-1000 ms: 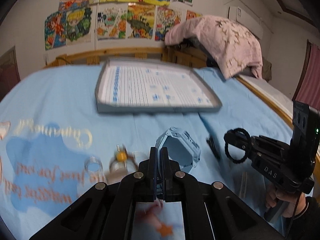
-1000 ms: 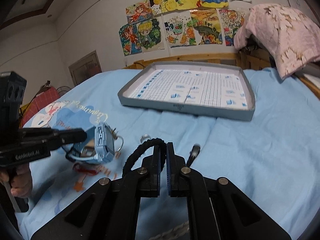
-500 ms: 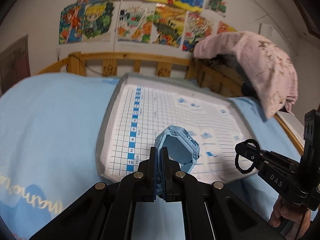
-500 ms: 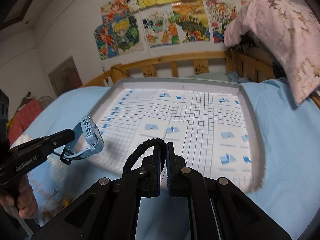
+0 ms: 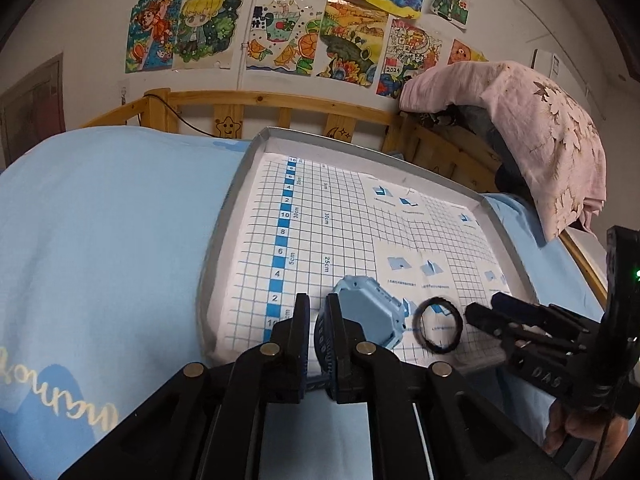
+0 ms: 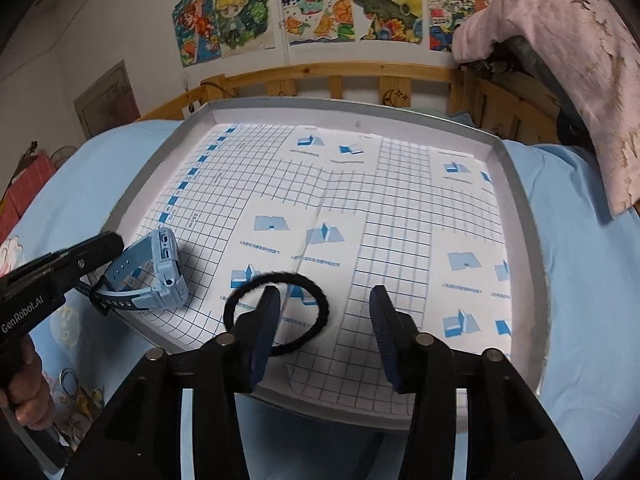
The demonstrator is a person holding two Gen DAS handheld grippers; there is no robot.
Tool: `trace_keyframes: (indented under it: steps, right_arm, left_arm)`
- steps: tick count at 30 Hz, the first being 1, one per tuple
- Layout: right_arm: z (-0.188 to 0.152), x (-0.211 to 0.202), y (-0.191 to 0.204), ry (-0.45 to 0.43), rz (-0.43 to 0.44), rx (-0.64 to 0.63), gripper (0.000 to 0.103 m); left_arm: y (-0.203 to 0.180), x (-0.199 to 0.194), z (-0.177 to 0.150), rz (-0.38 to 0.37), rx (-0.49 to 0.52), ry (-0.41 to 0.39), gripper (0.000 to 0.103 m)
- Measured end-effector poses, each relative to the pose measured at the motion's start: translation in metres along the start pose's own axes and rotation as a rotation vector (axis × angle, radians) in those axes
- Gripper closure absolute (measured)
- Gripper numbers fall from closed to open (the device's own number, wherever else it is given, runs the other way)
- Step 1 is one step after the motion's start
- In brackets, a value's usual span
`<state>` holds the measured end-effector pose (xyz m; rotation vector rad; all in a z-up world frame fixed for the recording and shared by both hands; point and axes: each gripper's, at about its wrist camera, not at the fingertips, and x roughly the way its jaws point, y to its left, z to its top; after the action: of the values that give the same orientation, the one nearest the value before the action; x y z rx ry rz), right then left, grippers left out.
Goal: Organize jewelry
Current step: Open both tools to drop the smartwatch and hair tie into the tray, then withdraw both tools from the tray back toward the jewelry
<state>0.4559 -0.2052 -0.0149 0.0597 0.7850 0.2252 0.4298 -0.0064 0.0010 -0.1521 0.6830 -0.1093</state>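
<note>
A grey tray [image 5: 224, 216] lined with grid paper lies on the blue bed; it fills the right wrist view [image 6: 516, 184]. A light blue watch [image 5: 370, 314] rests on the tray's near left part, its strap just past my left gripper [image 5: 318, 312], whose jaws stand slightly apart. From the right wrist view the watch [image 6: 160, 272] lies beside the left gripper's tip [image 6: 106, 246]. A black hair tie [image 6: 308, 300] lies flat on the tray by my right gripper [image 6: 324, 300], which is open wide. The tie [image 5: 438, 324] also shows in the left wrist view.
A blue bedsheet [image 5: 100, 240] with a printed pattern surrounds the tray. A wooden bed rail [image 5: 280, 104] runs behind it. A pink cloth [image 5: 540, 128] hangs over things at the right. Small loose items [image 6: 76, 392] lie on the sheet at lower left.
Both grippers moved forward over the tray and lowered. The right gripper opened and let go of the hair tie. The left gripper's jaws parted and the watch now rests on the tray.
</note>
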Motion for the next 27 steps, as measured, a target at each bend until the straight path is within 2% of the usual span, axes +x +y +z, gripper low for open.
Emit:
trace_keyframes:
  steps: [1,4,5,6,8,10,13,16,18,22,27]
  right_arm:
    - [-0.001,-0.005,-0.002,-0.007,0.003,0.010,0.061]
    - [-0.008,-0.025,-0.008,-0.052,0.010,0.030,0.061]
    - [-0.012,-0.038,-0.010,-0.089,0.020,0.042,0.060]
    - [-0.016,-0.049,-0.012,-0.119,0.026,0.053,0.054]
    - [-0.023,-0.071,-0.016,-0.176,0.042,0.073,0.046]
    - [-0.033,-0.097,-0.018,-0.238,0.052,0.088,0.042]
    - [-0.054,-0.138,-0.021,-0.330,0.070,0.117,0.027]
    - [-0.073,-0.175,-0.020,-0.413,0.070,0.121,0.019]
    - [-0.087,-0.201,-0.018,-0.457,0.068,0.117,0.010]
    - [-0.115,-0.244,-0.009,-0.527,0.048,0.087,0.002]
    - [-0.152,-0.291,0.004,-0.596,0.021,0.047,0.002]
  left_arm:
    - [-0.001,-0.004,-0.002,0.002,0.007,-0.002,0.091]
    - [-0.001,-0.021,-0.005,-0.001,0.010,-0.023,0.061]
    - [0.000,-0.030,-0.007,0.000,0.005,-0.044,0.036]
    - [0.000,-0.039,-0.008,0.003,0.000,-0.072,0.020]
    - [0.001,-0.064,-0.014,-0.003,-0.006,-0.151,0.018]
    - [-0.001,-0.087,-0.019,-0.024,0.005,-0.176,0.011]
    - [-0.003,-0.127,-0.033,-0.028,-0.001,-0.253,0.000]
    - [-0.004,-0.160,-0.044,-0.036,0.005,-0.297,0.000]
    - [-0.006,-0.179,-0.052,-0.038,0.005,-0.315,0.000]
    - [-0.007,-0.218,-0.072,-0.037,-0.001,-0.354,0.000]
    - [-0.008,-0.257,-0.103,-0.020,0.019,-0.385,0.000]
